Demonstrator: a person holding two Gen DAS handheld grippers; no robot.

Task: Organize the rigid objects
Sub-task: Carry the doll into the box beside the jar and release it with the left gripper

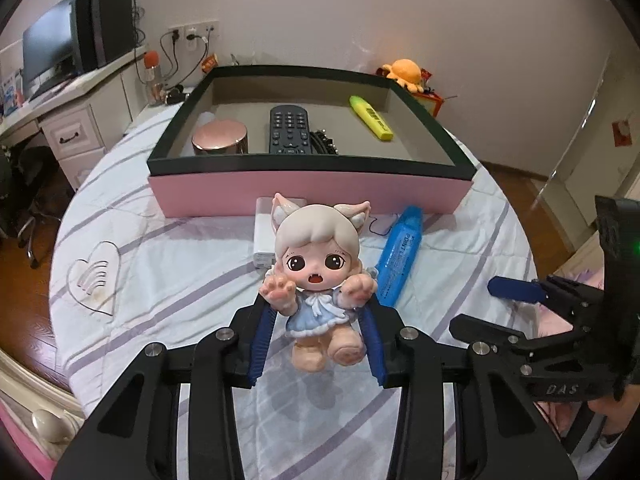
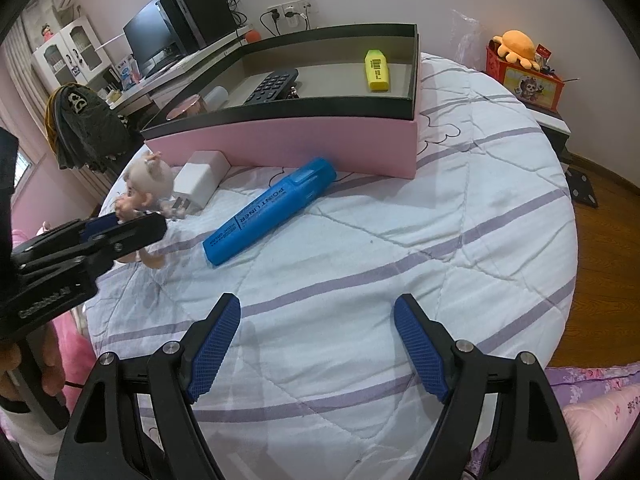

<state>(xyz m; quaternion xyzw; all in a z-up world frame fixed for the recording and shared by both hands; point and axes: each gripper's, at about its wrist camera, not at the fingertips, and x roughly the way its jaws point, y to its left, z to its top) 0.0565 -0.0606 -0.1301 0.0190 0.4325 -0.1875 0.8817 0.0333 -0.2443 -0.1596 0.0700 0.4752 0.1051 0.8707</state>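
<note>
My left gripper (image 1: 318, 316) is shut on a cat-eared doll figurine (image 1: 320, 272) and holds it above the bed, facing the camera. It also shows in the right wrist view (image 2: 148, 192), held in the left gripper (image 2: 120, 228). A blue highlighter (image 2: 270, 210) and a white charger (image 2: 200, 180) lie on the quilt in front of the pink box (image 2: 320, 144). In the box lie a remote (image 1: 289, 130), a yellow highlighter (image 1: 371, 117) and a pink round tin (image 1: 219, 138). My right gripper (image 2: 318, 344) is open and empty above the quilt.
The round bed has a white quilt with purple stripes (image 2: 400, 240). A desk with a monitor (image 1: 48, 52) stands at the left. An orange plush (image 2: 516, 48) sits on a red box at the back right. Wooden floor surrounds the bed.
</note>
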